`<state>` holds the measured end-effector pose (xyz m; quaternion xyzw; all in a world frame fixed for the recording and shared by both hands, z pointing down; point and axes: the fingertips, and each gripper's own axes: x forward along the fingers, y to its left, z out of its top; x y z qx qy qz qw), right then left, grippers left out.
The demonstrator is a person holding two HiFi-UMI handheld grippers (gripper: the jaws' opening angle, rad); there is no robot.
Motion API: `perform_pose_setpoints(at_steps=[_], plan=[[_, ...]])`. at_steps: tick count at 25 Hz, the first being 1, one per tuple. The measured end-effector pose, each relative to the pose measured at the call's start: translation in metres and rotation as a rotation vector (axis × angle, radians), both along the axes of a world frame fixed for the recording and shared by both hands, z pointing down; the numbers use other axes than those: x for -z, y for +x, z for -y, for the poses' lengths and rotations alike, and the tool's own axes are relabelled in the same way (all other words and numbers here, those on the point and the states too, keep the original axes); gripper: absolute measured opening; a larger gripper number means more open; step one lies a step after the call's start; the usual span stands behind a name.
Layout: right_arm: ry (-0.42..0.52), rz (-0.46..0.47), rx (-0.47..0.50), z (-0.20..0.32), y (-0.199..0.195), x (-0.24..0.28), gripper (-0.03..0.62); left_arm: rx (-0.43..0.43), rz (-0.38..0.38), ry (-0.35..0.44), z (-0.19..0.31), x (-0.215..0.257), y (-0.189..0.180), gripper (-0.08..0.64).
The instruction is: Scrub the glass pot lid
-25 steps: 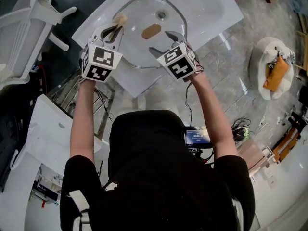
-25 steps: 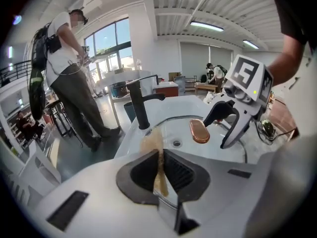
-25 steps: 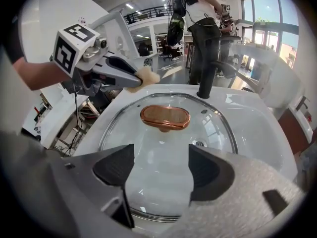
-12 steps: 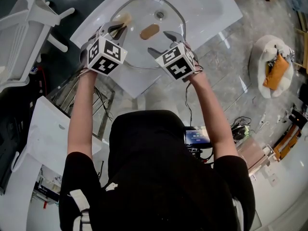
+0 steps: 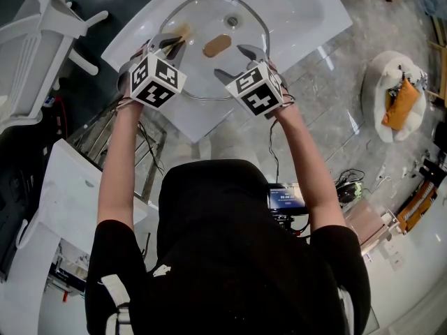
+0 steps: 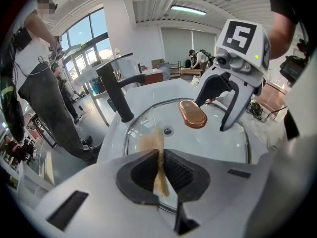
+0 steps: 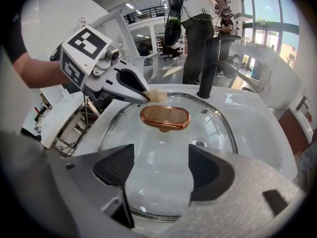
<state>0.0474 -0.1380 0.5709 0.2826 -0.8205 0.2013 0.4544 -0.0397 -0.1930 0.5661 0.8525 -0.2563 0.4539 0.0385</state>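
Slightly toward 1 o'clock went the left claw (image 6: 159,168), clamped on a thin tan pad (image 6: 152,144) at 10 o'clock of the glass pot lid (image 5: 209,72), which lies in the sink (image 5: 300,12). The right claw (image 7: 159,166) hangs near 5 o'clock, jaws apart and empty. Scrubbing seems under way; most glass remains.

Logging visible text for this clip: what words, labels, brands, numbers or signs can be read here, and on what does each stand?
No text reads clearly in any view.
The small screen at the person's waist: lit characters, too small to read.
The cubes on the left hand-held gripper and the right hand-held gripper: black-and-white square patterns only, no words.
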Motion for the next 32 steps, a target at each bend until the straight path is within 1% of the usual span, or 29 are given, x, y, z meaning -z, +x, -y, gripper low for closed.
perform_pose_setpoints(at_steps=[5, 16, 32], plan=[[-0.003, 0.006, -0.007, 0.000, -0.001, -0.001, 0.316, 0.001, 0.007, -0.002, -0.003, -0.002, 0.000, 0.020], [-0.004, -0.001, 0.000, 0.001, 0.000, -0.001, 0.318, 0.018, -0.003, -0.027, -0.021, -0.004, -0.004, 0.020], [-0.008, -0.008, -0.001, 0.000, 0.000, 0.000, 0.318, 0.012, -0.028, -0.067, -0.074, -0.007, -0.002, 0.020]])
